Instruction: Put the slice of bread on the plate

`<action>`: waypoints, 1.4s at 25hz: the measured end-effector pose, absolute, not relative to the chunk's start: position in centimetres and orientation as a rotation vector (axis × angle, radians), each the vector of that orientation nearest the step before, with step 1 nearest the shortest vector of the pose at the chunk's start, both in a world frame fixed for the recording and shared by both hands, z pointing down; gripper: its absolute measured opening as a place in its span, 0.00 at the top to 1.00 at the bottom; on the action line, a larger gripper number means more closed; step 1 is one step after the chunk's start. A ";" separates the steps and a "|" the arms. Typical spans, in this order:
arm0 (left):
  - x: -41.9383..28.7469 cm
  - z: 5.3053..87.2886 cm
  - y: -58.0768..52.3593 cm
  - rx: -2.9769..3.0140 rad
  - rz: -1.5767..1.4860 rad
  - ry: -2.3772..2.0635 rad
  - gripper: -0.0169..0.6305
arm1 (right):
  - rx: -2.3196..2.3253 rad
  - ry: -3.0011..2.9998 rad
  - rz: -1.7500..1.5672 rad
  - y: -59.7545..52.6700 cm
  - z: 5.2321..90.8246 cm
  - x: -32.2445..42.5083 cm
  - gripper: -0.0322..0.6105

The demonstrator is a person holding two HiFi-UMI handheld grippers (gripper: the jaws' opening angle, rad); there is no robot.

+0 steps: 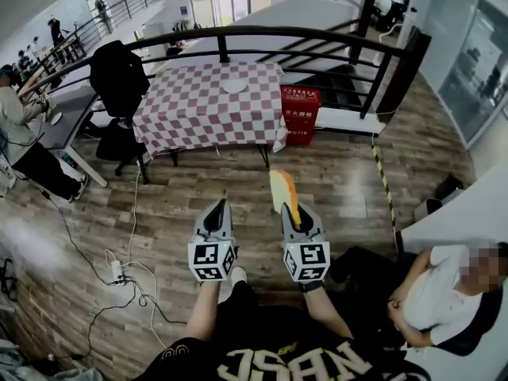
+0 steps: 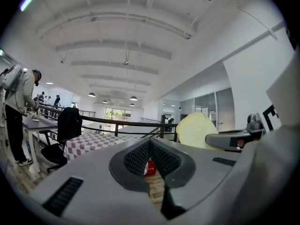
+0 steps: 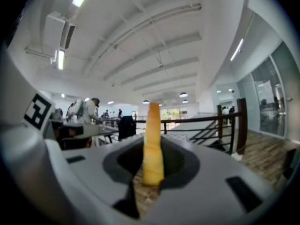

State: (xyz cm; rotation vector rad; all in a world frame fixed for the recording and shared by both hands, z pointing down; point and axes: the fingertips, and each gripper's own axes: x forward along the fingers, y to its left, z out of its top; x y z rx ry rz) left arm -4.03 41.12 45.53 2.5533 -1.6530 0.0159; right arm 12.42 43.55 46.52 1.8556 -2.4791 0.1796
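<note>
- Our right gripper (image 1: 295, 209) clamps the slice of bread (image 1: 283, 191) upright on its edge, over the wooden floor (image 1: 349, 189).
- Our left gripper (image 1: 216, 210) is just beside it, jaws together on nothing.
- The plate (image 1: 235, 86) sits toward the far edge of the checked table (image 1: 198, 109), well ahead, with the railing (image 1: 262, 34) behind.
- Open floor lies between us and the table; a seated person (image 1: 444, 288) is at our right.

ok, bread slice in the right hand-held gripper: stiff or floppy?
Probably fairly stiff: the bread slice juts on edge from the right hand-held gripper without drooping. Likely light and soft, so the pinch may dent it. Set on edge on the plate, it would probably tip flat.
</note>
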 end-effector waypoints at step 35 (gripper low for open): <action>-8.6 44.2 -2.3 2.518 0.002 -1.822 0.94 | 1.972 -2.345 -0.320 -1.0 41.6 13.5 0.80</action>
